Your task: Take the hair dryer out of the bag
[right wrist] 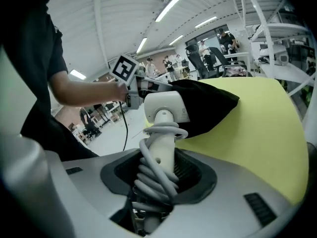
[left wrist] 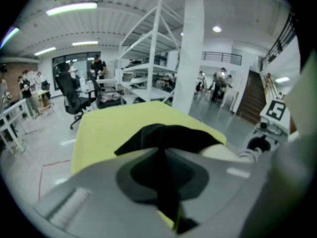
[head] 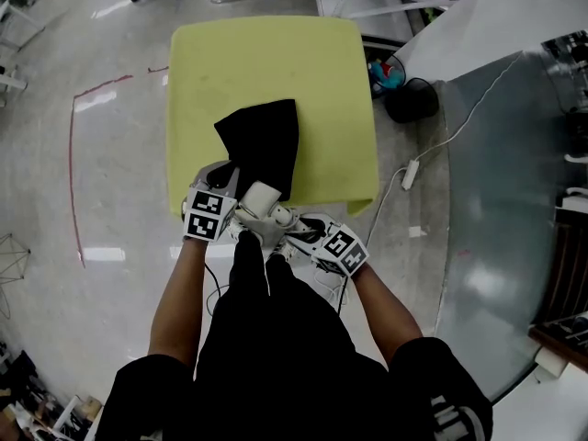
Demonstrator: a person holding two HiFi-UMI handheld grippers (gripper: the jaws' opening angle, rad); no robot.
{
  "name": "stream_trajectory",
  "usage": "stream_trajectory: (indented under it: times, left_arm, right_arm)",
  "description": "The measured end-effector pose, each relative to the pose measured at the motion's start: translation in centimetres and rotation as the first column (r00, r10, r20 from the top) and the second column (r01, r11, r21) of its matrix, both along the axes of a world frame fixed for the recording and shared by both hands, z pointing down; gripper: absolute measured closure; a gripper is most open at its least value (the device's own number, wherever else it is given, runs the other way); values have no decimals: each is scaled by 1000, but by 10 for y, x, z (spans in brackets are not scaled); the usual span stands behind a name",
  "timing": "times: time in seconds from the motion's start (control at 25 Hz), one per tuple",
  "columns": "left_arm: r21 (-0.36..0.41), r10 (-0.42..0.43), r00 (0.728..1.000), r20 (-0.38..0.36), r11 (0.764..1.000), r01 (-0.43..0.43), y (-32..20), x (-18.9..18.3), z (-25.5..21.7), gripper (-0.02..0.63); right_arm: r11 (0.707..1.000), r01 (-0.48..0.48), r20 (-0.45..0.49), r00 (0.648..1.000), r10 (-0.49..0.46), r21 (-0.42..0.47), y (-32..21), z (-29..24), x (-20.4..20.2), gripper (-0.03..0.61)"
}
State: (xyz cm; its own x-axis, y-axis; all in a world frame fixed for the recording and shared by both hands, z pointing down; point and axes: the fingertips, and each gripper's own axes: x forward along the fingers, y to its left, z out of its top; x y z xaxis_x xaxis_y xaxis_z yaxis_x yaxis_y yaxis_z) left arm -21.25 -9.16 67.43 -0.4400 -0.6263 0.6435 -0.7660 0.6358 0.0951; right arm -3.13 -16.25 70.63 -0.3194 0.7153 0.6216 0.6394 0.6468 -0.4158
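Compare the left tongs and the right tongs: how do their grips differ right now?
The left tongs are nearly closed, pinching thin fabric of the black bag; the right tongs stand wide around the cord-wrapped handle of the white hair dryer. The left tongs hold something soft and flat, the right tongs something rigid and thick. Both work at the near edge of the yellow-green table.

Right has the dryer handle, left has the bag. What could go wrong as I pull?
The right gripper clamps over the cord coiled round the handle of the hair dryer; the coils could slide and loosen the grip. The left gripper pinches only a thin fold of the black bag, which may slip if the dryer snags. Near the table edge, a drop would likely hit the floor.
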Motion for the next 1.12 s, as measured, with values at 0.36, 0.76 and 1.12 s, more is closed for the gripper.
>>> stream_trajectory:
  times: [0.36,0.76,1.12]
  left_arm:
    - [37,-49,996,-68,998,52,5,6,12,522]
    - [101,-39,998,-52,994,44,12,47,-22,384]
    - [202,-117,984,137,975,88,18,41,-104,441]
  right_arm:
    - [968,-66,60,995,82,-243,8,-81,27,400]
    - [852,-303,170,898,405,-427,-33,-160,-41,399]
    - [787,-399,332,746,577,-470,-65,-225,-113,399]
